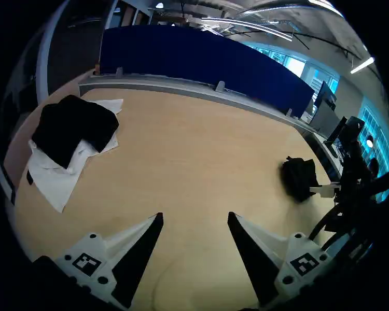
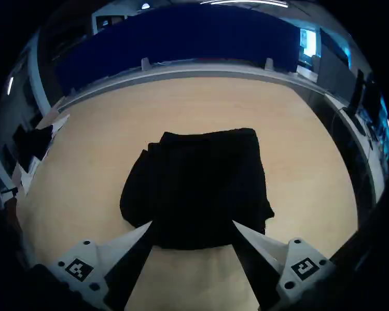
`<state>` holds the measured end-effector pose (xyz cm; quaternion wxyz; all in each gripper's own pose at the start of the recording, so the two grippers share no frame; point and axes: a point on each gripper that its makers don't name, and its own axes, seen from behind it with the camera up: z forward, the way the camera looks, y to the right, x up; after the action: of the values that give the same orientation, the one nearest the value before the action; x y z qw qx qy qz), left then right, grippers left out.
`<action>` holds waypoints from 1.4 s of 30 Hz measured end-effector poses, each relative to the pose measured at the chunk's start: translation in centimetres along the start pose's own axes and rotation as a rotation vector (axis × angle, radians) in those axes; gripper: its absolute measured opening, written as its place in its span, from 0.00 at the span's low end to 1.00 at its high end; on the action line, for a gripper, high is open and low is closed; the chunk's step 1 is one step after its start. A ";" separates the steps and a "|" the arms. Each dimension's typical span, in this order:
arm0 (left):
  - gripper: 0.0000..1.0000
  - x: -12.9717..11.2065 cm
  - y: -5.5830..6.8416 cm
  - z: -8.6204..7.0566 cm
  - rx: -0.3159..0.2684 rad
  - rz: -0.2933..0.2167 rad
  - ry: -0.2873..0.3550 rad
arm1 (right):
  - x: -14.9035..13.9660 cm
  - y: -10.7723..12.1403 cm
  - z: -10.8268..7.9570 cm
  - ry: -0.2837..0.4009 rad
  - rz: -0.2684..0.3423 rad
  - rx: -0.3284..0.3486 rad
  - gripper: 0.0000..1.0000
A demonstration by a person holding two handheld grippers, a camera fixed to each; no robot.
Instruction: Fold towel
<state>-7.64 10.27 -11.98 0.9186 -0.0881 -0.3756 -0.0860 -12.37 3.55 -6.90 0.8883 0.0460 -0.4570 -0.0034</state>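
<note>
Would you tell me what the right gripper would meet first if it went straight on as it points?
The black towel: its near edge lies between the open fingers of the right gripper, so contact would likely come almost at once.

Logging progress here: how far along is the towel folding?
Done: the black towel lies folded into a compact stack on the table. In hand: nothing; the right gripper stands open astride its near edge, the left gripper open over bare tabletop. Remaining: perhaps a final fold, and the crumpled black and white cloths.
</note>
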 end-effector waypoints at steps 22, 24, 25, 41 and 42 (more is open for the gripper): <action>0.92 0.4 0.7 0.4 -0.008 0.005 0.001 | 6.5 0.8 -1.1 0.122 -0.019 -0.009 1.00; 0.92 0.4 0.7 0.3 -0.008 0.006 0.001 | 7.2 0.9 -0.8 0.126 -0.022 -0.009 1.00; 0.92 0.4 0.7 0.3 -0.007 0.007 0.001 | 7.4 1.0 -0.6 0.123 -0.024 -0.008 1.00; 0.92 0.3 0.1 0.6 0.010 0.003 -0.002 | 8.1 1.3 3.5 0.066 -0.040 -0.006 1.00; 0.92 0.3 0.1 0.6 0.010 0.003 -0.002 | 8.1 1.3 3.7 0.062 -0.039 -0.007 1.00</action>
<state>-7.79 10.45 -11.32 0.9188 -0.0840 -0.3766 -0.0827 -10.76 4.16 1.92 0.9020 0.0519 -0.4281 -0.0210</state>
